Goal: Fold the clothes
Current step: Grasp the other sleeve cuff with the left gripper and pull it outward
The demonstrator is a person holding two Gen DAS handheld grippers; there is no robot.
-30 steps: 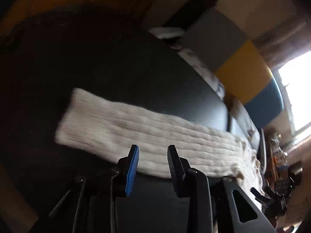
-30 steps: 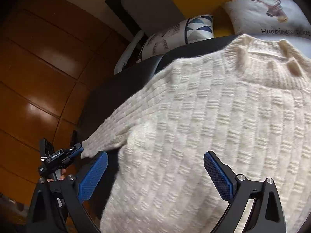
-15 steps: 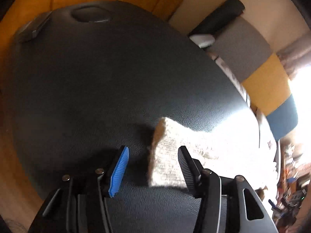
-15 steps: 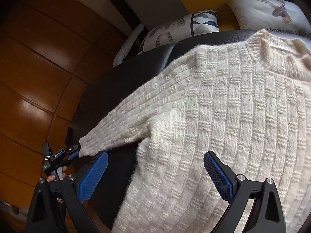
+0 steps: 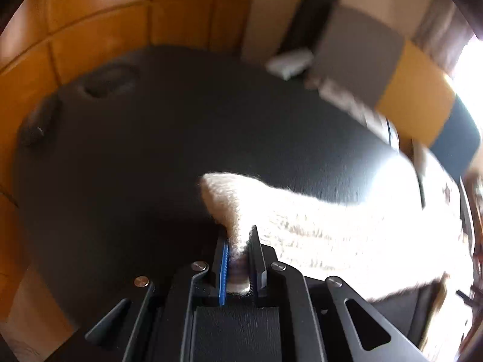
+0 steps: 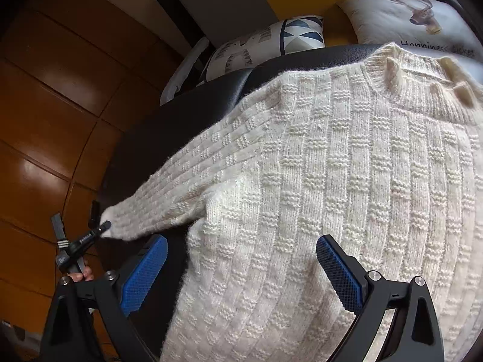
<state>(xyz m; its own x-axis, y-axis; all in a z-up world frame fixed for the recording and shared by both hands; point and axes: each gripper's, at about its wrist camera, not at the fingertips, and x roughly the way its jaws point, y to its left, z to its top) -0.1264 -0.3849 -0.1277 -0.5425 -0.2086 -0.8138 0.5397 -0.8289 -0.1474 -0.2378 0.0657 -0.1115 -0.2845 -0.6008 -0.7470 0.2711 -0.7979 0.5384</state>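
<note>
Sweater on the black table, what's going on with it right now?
A person is folding the cream sweater, which lies flat on the black table. The left gripper is closing on the sleeve cuff, pinched between its pads. The right gripper hangs open over the sweater's body, gripping nothing.

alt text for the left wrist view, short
The left tongs are closing on the cuff of a cream knitted sweater sleeve, which trails right across a black leather surface. Orange wood panelling lies behind, blurred.
</note>
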